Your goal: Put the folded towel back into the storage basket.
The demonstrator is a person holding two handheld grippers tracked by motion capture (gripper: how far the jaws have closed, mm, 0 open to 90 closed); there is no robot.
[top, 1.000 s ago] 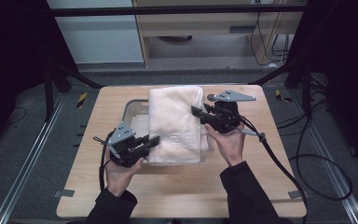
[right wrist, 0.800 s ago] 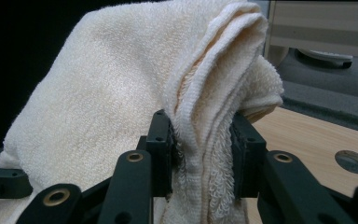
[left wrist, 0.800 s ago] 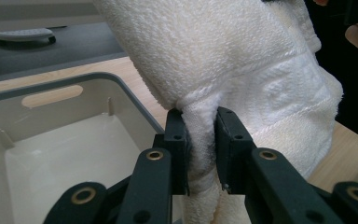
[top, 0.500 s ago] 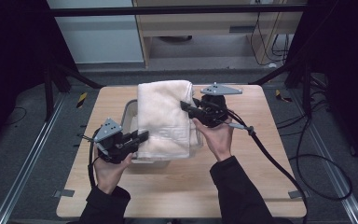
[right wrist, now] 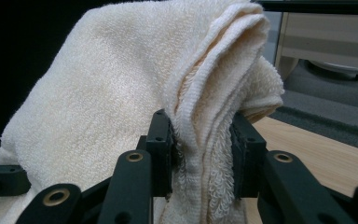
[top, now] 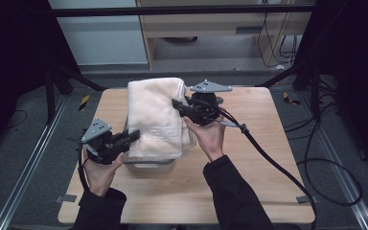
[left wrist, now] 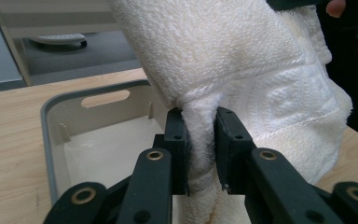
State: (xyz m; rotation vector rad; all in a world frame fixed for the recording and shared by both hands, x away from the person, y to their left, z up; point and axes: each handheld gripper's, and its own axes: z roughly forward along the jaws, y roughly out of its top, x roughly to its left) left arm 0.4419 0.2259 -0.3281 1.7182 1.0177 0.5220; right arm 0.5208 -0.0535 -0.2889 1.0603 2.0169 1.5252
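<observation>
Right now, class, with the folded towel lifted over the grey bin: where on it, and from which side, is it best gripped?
Grip the towel by its thick folded edges, one from each side. The left gripper pinches a bunched fold at the near left edge, and the right gripper clamps the stacked layers at the far right edge. Opposite holds probably keep it spread and level above the bin.

A pale wooden table (top: 263, 143) carries a grey plastic bin (top: 148, 166) near its middle

Bin (top: 149, 166) mostly under towel (top: 154, 115)
</observation>
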